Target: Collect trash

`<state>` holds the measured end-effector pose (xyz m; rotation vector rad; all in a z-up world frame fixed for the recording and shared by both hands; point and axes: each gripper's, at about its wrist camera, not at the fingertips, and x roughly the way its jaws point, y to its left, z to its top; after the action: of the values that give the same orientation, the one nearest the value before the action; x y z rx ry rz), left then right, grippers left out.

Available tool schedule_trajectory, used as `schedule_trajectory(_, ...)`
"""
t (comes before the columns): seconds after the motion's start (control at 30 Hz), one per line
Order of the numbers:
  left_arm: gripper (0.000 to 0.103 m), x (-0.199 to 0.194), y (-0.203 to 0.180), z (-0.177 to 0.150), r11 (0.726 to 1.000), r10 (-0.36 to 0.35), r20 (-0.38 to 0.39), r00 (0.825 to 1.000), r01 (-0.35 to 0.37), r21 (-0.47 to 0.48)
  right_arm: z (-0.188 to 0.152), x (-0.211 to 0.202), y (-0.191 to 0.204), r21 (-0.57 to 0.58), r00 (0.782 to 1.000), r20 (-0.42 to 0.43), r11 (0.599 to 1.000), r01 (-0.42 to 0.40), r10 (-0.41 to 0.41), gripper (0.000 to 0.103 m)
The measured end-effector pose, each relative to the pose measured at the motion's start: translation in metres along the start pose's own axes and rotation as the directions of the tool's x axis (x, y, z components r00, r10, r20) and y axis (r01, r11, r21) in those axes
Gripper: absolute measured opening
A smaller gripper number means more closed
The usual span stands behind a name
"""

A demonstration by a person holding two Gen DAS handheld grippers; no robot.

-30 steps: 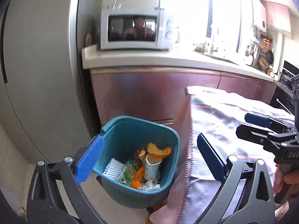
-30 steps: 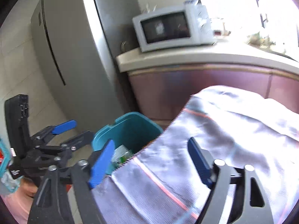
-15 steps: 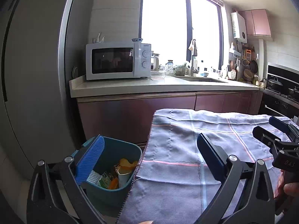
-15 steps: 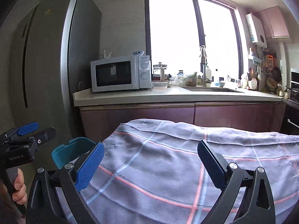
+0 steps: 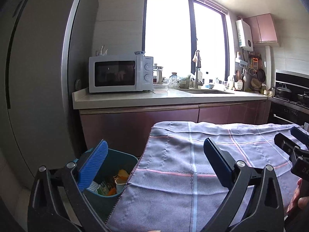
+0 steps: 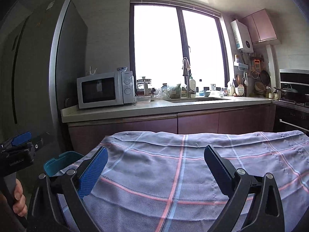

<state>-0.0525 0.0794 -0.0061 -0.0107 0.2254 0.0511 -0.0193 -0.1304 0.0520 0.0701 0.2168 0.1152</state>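
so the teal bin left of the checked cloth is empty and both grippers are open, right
Not quite: the bin is not empty. The left wrist view shows orange peel, a paper cup and wrappers inside it. The rest holds: it stands left of the checked cloth, and the left gripper and right gripper are both open.

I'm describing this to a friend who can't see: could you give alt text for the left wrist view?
An open, empty left gripper with blue pads points over a checked cloth on a table, beside a teal bin holding peel and wrappers. Behind stand a white microwave on a kitchen counter, a bright window and a grey fridge.
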Motion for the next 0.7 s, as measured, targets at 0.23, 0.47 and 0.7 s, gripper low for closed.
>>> schedule_trajectory(0.23,0.098,-0.007,-0.012,-0.002,1.000,-0.001,0.034,0.999,0.000,0.027,-0.002,-0.004,-0.005,0.014,1.000,-0.001,1.000,0.005,-0.005,0.096)
schedule_trajectory(0.47,0.098,-0.010,-0.015,-0.004,1.000,0.006,0.045,0.999,-0.007,0.023,-0.002,-0.007,-0.003,0.010,1.000,0.009,1.000,0.007,-0.007,0.096)
schedule_trajectory(0.7,0.098,-0.012,-0.014,-0.004,1.000,0.020,0.054,0.998,-0.021,0.016,-0.005,-0.007,0.000,0.005,1.000,0.004,1.000,0.008,-0.008,0.096)
